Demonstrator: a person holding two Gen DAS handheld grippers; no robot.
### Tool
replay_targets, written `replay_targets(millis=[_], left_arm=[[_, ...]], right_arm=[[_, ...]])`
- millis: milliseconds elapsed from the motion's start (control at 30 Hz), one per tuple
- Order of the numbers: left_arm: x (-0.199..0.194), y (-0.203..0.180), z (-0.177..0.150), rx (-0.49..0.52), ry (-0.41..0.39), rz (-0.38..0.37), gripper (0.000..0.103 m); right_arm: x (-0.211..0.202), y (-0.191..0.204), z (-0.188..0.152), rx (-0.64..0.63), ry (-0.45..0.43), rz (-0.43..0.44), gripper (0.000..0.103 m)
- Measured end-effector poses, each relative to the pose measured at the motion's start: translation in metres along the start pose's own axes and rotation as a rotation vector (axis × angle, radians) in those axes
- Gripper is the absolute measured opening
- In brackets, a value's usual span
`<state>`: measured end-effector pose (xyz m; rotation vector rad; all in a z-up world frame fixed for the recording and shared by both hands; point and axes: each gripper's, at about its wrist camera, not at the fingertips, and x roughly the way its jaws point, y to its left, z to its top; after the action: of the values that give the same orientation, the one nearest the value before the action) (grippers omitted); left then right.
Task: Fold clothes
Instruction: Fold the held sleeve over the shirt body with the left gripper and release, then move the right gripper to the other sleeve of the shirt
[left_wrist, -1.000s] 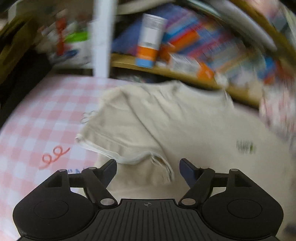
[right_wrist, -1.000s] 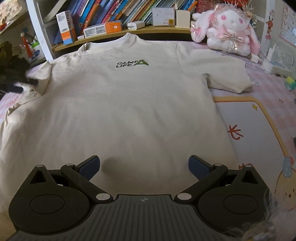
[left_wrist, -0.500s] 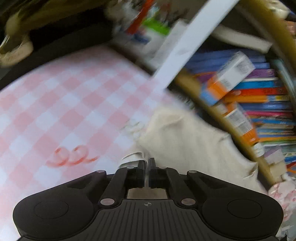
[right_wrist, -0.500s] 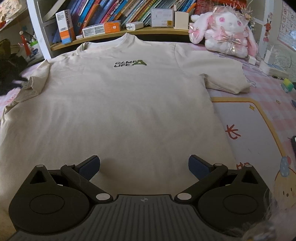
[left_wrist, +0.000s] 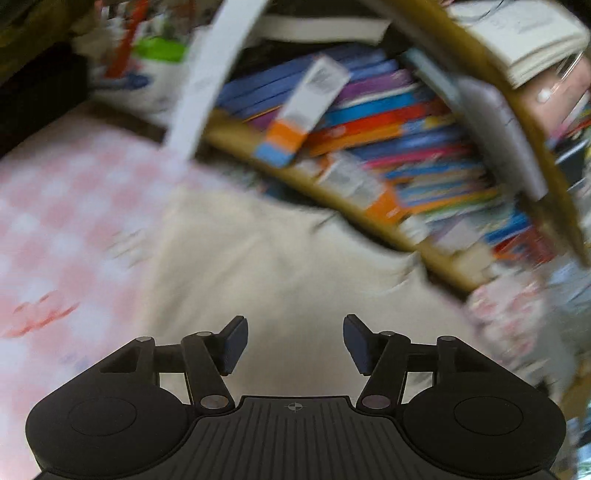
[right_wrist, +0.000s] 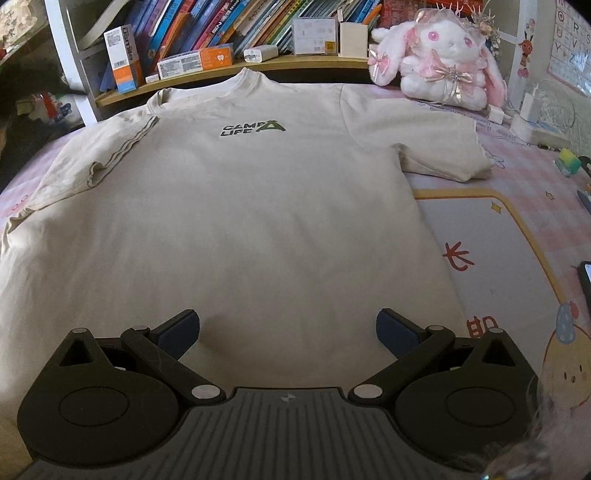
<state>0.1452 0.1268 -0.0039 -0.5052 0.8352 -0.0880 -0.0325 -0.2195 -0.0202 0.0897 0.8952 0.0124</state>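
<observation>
A beige T-shirt with a "CAMP LIFE" print lies flat, front up, on the bed. Its left sleeve is folded inward onto the body, hem stripes showing. The other sleeve lies spread out to the side. My right gripper stands open over the shirt's lower part with nothing between its fingers. In the blurred left wrist view, my left gripper hangs over the beige T-shirt near the shoulder. Its jaws are opening and nothing is between them.
A low bookshelf full of books and boxes runs along the far side, close behind the collar. A white and pink plush rabbit sits at the back right. A cartoon mat lies right of the shirt, pink checked cover to its left.
Half a second ago the left gripper was shut on the sleeve's edge; it has since let go and opened, and the sleeve now lies folded onto the shirt. The right gripper has not moved.
</observation>
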Motion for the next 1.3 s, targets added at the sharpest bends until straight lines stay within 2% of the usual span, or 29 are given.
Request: replay_targets(millis=[167,233,300,467,567,633,800,933,1067,1133,1167,1233,1300], left_arm=[[0.011,-0.006,-0.042,0.146,0.081,0.082,0.053],[0.012,-0.016,-0.051,0.225,0.082,0.109,0.053],[0.012,-0.023,-0.052,0.247,0.102,0.106,0.053],[-0.012,-0.039,-0.061,0.285,0.047,0.081,0.059],[-0.023,-0.051,-0.079,0.327,0.022,0.109,0.069],[-0.030,-0.059,-0.093,0.359,0.006,0.135,0.070],[-0.039,-0.069,-0.129,0.389,0.034,0.168,0.076],[-0.039,-0.073,-0.154,0.422,0.087,0.179,0.076],[-0.046,-0.079,-0.169,0.486,0.093,0.201,0.076],[-0.049,-0.081,-0.174,0.505,0.091,0.217,0.078],[-0.051,-0.081,-0.176,0.507,0.092,0.223,0.079],[-0.054,-0.080,-0.179,0.492,0.095,0.232,0.080],[-0.056,-0.079,-0.181,0.475,0.096,0.241,0.080]], right_arm=[[0.000,-0.001,-0.001,-0.011,-0.003,0.008,0.103],[-0.001,-0.004,-0.001,-0.005,-0.003,0.015,0.103],[-0.003,-0.008,-0.001,0.003,-0.003,0.022,0.103],[-0.007,-0.024,0.001,0.040,-0.019,0.011,0.103],[-0.008,-0.037,0.004,0.070,-0.037,0.001,0.103],[-0.009,-0.046,0.006,0.086,-0.048,-0.006,0.103],[-0.006,-0.074,0.014,0.141,-0.076,-0.013,0.103],[-0.002,-0.110,0.026,0.262,-0.104,0.029,0.102],[0.008,-0.150,0.044,0.386,-0.128,0.066,0.093],[0.015,-0.168,0.054,0.441,-0.128,0.067,0.082],[0.020,-0.178,0.058,0.472,-0.124,0.070,0.079],[0.028,-0.195,0.065,0.529,-0.116,0.082,0.063],[0.035,-0.208,0.070,0.583,-0.111,0.102,0.057]])
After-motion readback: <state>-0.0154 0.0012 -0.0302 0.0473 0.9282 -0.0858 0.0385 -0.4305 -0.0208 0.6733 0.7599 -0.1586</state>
